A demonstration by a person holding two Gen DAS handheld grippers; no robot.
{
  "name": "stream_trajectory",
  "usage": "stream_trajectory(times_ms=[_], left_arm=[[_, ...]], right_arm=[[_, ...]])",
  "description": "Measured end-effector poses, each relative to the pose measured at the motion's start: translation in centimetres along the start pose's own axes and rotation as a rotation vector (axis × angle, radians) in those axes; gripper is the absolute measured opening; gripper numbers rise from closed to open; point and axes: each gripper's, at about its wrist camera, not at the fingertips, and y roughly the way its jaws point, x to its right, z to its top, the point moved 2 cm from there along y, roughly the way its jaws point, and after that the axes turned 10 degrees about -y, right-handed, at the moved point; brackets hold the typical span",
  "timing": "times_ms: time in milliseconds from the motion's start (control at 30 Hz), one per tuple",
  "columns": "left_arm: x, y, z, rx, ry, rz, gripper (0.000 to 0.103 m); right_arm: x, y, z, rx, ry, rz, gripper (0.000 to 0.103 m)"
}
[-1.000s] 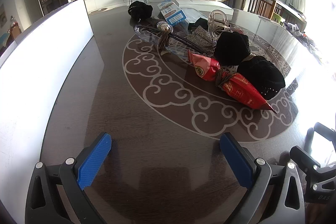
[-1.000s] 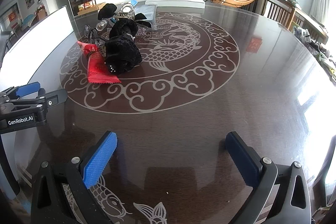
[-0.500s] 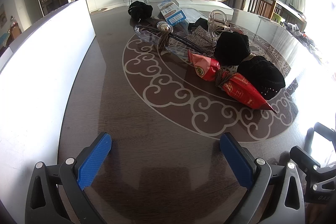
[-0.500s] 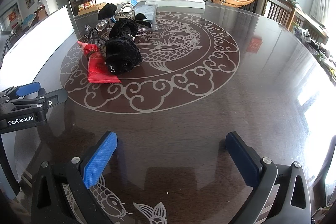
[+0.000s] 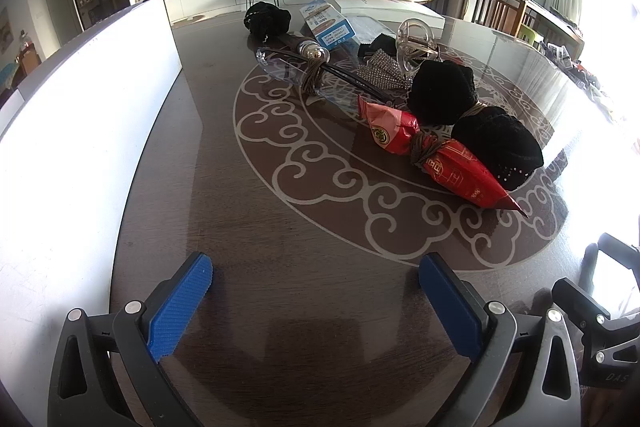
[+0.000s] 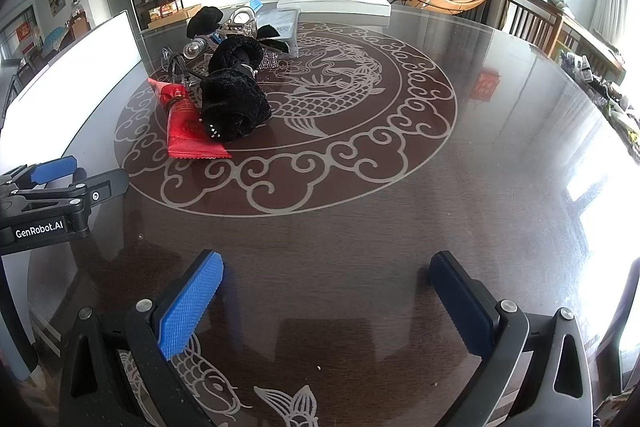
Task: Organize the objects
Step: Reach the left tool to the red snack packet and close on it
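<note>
We hold the left tool [image 5: 316, 301] and right tool [image 6: 326, 291] above the dark surface [image 6: 360, 219], both with jaws spread wide and empty. The red packets [image 5: 436, 151], black fabric bundles [image 5: 472, 119] and blue box [image 5: 328, 27] lie clustered on the inlaid medallion, well ahead of both tools.

A dark round table [image 6: 460, 187] is seen bearing a red packet [image 5: 460, 167], black fabric bundles [image 5: 496, 147], and a blue-white box [image 5: 328, 25].
</note>
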Motion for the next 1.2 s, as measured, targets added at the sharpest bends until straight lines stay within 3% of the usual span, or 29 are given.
stream_trajectory(times_ms=[400,500,533,567,633,667,867,1033,1100,1200], left_arm=[[0.0,0.0,0.0,0.0,-0.003,0.003,0.103],[-0.2,0.2,0.5,-0.056,-0.047,0.027,0.103],[-0.5,-0.2,0.6,-0.061,-0.099,0.013,0.103],[-0.6,-0.9,1.0,-0.037,-0.154,-0.048,0.103],[-0.3,-2.3,2.0,0.027,-0.206,-0.139,0.103],[0.1,-2.6,2.8,0.052,-0.213,-0.145,0.103],[3.3,1.9,6.3,0.014,-0.199,-0.06,0.103],[4.3,4.3,5.2,-0.032,-0.094,-0.006,0.103],[3.6,4.3,4.5,-0.037,-0.051,0.041,0.103],[1.9,3.6,3.9,-0.035,-0.05,0.042,0.103]], right_arm=[[0.0,0.0,0.0,0.0,0.0,0.0,0.103],[0.0,0.0,0.0,0.0,0.0,0.0,0.103],[0.0,0.0,0.0,0.0,0.0,0.0,0.103],[0.0,0.0,0.0,0.0,0.0,0.0,0.103],[0.0,0.0,0.0,0.0,0.0,0.0,0.103],[0.0,0.0,0.0,0.0,0.0,0.0,0.103],[0.0,0.0,0.0,0.0,0.0,0.0,0.103],[0.0,0.0,0.0,0.001,-0.002,0.002,0.103],[0.0,0.0,0.0,0.001,-0.002,0.002,0.103],[0.0,0.0,0.0,0.001,-0.002,0.002,0.103]])
